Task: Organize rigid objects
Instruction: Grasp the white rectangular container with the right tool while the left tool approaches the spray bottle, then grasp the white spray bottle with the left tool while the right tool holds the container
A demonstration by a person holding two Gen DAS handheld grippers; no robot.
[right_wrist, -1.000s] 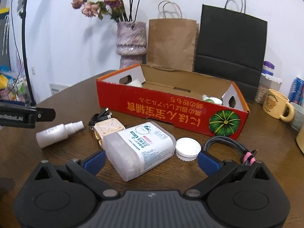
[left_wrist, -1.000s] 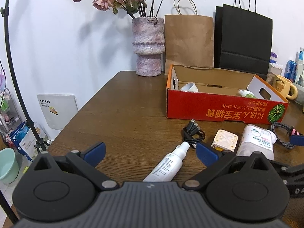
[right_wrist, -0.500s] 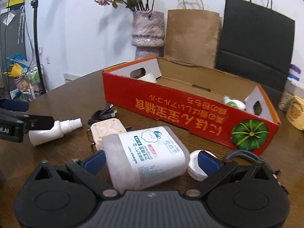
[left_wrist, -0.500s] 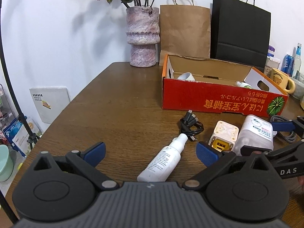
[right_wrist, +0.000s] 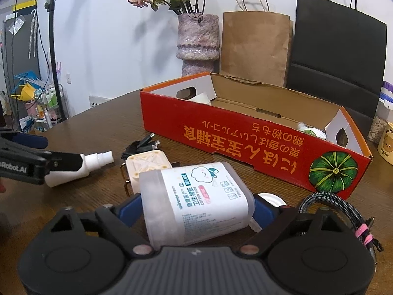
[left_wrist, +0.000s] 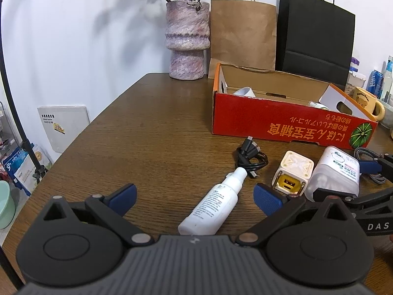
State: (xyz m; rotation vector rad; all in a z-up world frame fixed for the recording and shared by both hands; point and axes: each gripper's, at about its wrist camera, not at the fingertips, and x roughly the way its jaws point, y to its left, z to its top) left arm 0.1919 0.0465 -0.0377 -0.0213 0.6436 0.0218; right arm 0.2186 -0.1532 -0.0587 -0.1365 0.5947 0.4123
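Observation:
In the right wrist view a white cotton bud box [right_wrist: 196,204] lies on its side on the brown table [right_wrist: 103,127]. My right gripper [right_wrist: 196,212] is closing on it, and both blue pads sit against its sides. A white spray bottle [left_wrist: 216,206] lies between the wide-apart fingers of my open left gripper [left_wrist: 195,196], touched by neither pad. Beside the cotton bud box [left_wrist: 336,172] are a cream charger plug [left_wrist: 294,172] and a coiled black cable [left_wrist: 250,157]. Behind them stands the red cardboard box [left_wrist: 282,127], with a white cup and a small bottle inside.
A white lid [right_wrist: 272,199] and a braided cable [right_wrist: 331,201] lie right of the cotton bud box. At the table's back are a pink vase [left_wrist: 188,39], a brown bag [left_wrist: 243,32] and a black bag [left_wrist: 316,36]. A yellow mug [left_wrist: 366,100] stands far right.
My right gripper has moved forward around the cotton bud box and its jaws have narrowed onto it. The left gripper has hardly moved and stays open over the spray bottle.

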